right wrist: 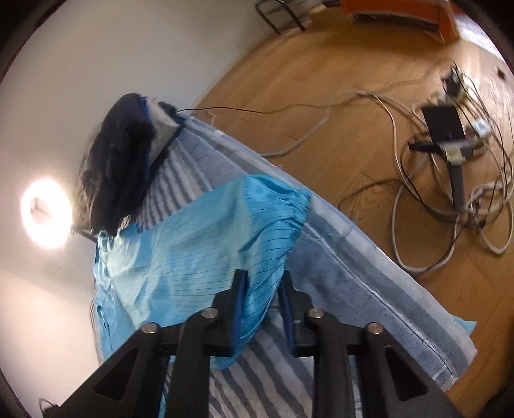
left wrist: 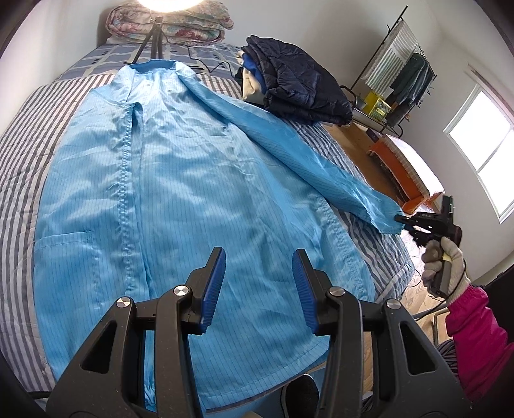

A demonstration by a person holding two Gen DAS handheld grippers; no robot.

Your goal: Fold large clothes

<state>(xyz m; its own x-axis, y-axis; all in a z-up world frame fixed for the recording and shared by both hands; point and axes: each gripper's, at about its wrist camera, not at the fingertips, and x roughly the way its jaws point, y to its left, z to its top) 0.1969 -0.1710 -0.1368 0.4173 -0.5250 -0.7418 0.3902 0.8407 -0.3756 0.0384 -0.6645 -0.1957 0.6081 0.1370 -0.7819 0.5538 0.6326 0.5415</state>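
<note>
1. 1 light blue coat [left wrist: 180, 180] lies spread on 1 striped bed [left wrist: 19, 154].
2. 2 hand-held grippers: the left hand-held gripper [left wrist: 258, 283] and the right hand-held gripper [left wrist: 405, 221].
3. 1 pile of dark folded clothes [left wrist: 298, 83].
4. 1 stack of floral quilts [left wrist: 170, 24].
5. 1 tripod [left wrist: 151, 41].
6. 1 clothes rack [left wrist: 398, 67].
7. 1 window [left wrist: 482, 148].
8. 1 gloved hand [left wrist: 440, 263].

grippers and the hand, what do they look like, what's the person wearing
Both grippers are black plastic clamps with silver pivot bolts and ribbed blue pads: the left gripper and the right gripper. The right hand wears a pale knit glove with a bright pink sleeve gathered at the cuff. A thin dark cable hangs beside the wrist.
</note>
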